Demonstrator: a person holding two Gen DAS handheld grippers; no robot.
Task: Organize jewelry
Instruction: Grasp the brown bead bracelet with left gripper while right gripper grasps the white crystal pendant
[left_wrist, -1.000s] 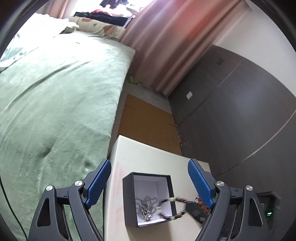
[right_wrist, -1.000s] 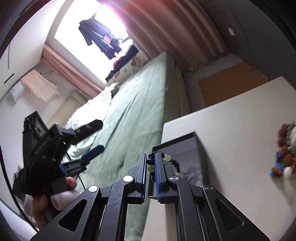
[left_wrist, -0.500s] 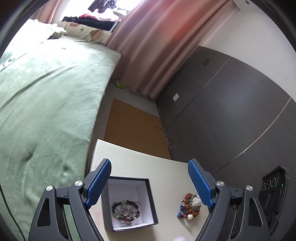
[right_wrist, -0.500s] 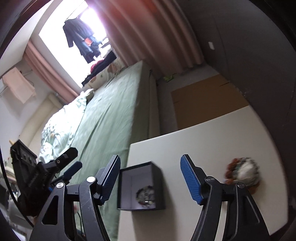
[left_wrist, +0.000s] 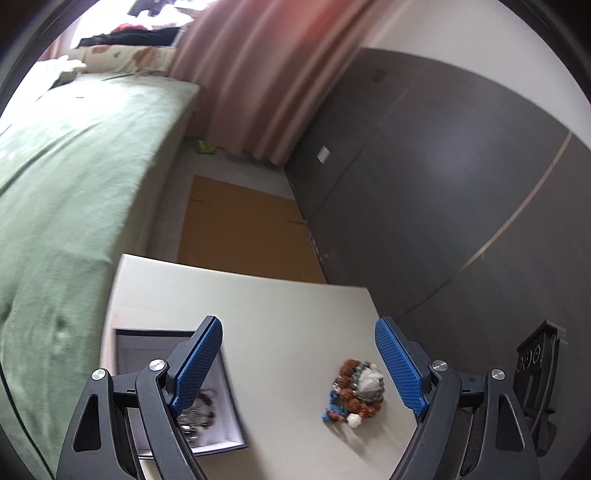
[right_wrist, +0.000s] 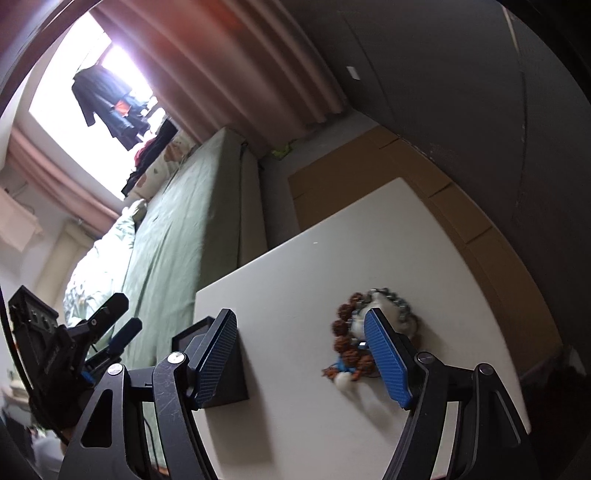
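Jewelry: two groups counted. One heap of beaded bracelets (left_wrist: 354, 390) lies loose on the white table (left_wrist: 280, 317), right of the box. It shows brown beads, a grey-white lump, a blue bit and a white bead; the number of bracelets in the heap cannot be told. The second group is a dark-beaded bracelet with a silvery chain (left_wrist: 197, 415), lying inside the box (left_wrist: 231, 413) on its white lining, partly hidden behind a finger of the left tongs.

One box, black outside, open top, at the left edge of the table beside the green bed (left_wrist: 62, 177).

Change from one second ago: the right tongs were then pressed together on the dark-beaded bracelet above the box. Half a second ago the bracelet already lay in the box and the tongs were spread. Both views have since swung right; the heap sits closer to centre.

Left tongs (left_wrist: 299, 363): spread wide, holding nothing, above the table between box and heap. Right tongs (right_wrist: 301, 360): spread wide, holding nothing; in the right wrist view one blue pad (right_wrist: 386, 356) overlaps the heap (right_wrist: 347, 332), contact not determinable. Left tongs also visible there at far left (right_wrist: 110, 325).

Around: one flat sheet of cardboard (left_wrist: 240, 232) on the floor, pink curtains (left_wrist: 266, 74), dark wall panels (left_wrist: 443, 184).
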